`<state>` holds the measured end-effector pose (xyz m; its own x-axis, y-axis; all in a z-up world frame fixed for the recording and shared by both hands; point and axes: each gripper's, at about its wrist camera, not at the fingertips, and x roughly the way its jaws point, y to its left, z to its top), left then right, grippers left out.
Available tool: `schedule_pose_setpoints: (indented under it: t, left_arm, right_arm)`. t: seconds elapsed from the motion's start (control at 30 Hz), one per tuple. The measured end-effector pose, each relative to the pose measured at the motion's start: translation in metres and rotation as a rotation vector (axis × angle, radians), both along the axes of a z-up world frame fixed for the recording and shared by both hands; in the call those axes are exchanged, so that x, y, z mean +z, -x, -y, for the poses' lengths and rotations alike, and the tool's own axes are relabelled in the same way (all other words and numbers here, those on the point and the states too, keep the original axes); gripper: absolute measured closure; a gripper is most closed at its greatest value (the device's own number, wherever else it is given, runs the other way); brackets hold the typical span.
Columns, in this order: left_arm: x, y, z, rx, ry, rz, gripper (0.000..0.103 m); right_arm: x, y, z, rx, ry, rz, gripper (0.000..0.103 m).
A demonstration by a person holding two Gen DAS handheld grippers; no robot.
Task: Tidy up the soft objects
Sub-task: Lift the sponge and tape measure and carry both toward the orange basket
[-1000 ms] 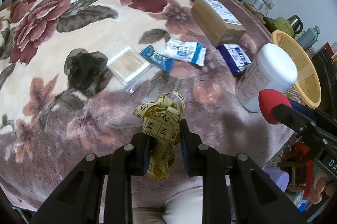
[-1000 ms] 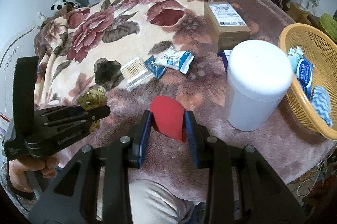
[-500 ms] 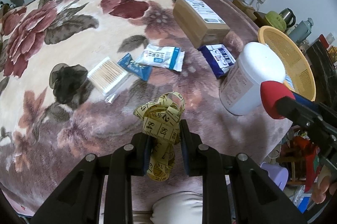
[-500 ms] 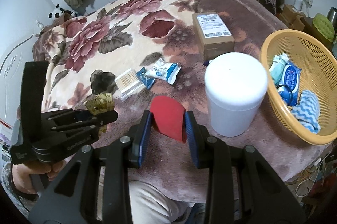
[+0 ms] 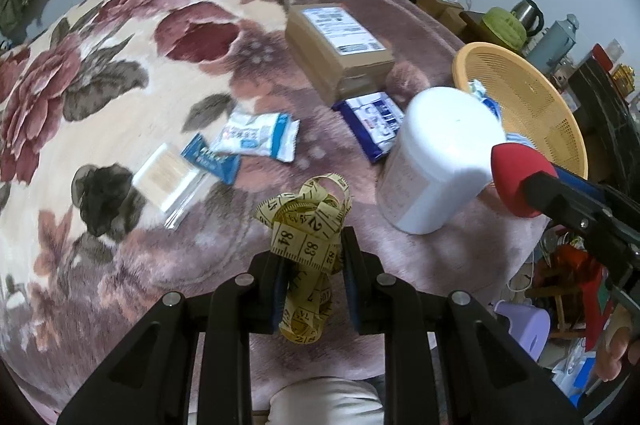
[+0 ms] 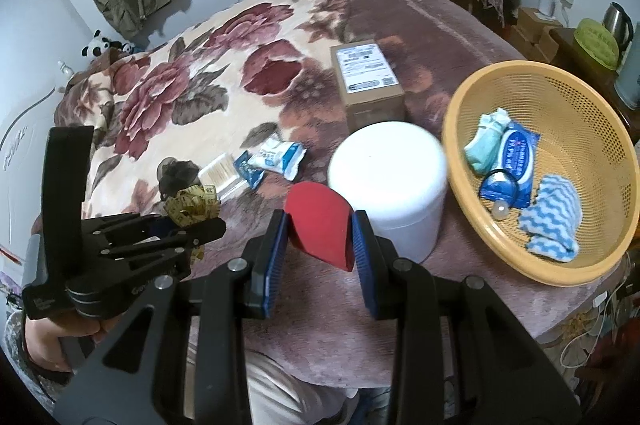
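- Carrying both loads toward the basket (image 6: 460,113): over the last second the white tub (image 6: 390,185) and basket have slid closer in both views, so the drop-off looks near.
- Left claw (image 5: 310,257) is clamped on the bunched tape measure (image 5: 308,221), above the floral blanket (image 5: 120,65).
- Right claw (image 6: 320,233) pinches the red sponge (image 6: 320,221).
- Only the right view shows the basket's contents: a blue packet (image 6: 510,161) and striped cloth (image 6: 554,215).

Left gripper (image 5: 313,267) clamps a bunched yellow tape measure (image 5: 310,225) above the floral blanket (image 5: 120,73).
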<state>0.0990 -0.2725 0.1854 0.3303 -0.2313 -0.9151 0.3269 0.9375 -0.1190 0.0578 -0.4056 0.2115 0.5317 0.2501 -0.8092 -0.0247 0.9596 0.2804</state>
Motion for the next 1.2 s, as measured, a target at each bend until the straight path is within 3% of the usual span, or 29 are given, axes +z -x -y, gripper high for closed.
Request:
schedule_pose_setpoints:
  t: [0.87,1.2]
  left_arm:
    - [0.037,-0.018,0.122,-0.131,0.036,0.025,0.079]
    - [0.044,-0.016,0.183,-0.199,0.108,-0.005,0.079]
  right_arm:
    - [0.009,0.010,0.112,-0.178,-0.025,0.034,0.070]
    - [0.009,0.023,0.157,-0.260,-0.023,0.040,0.070]
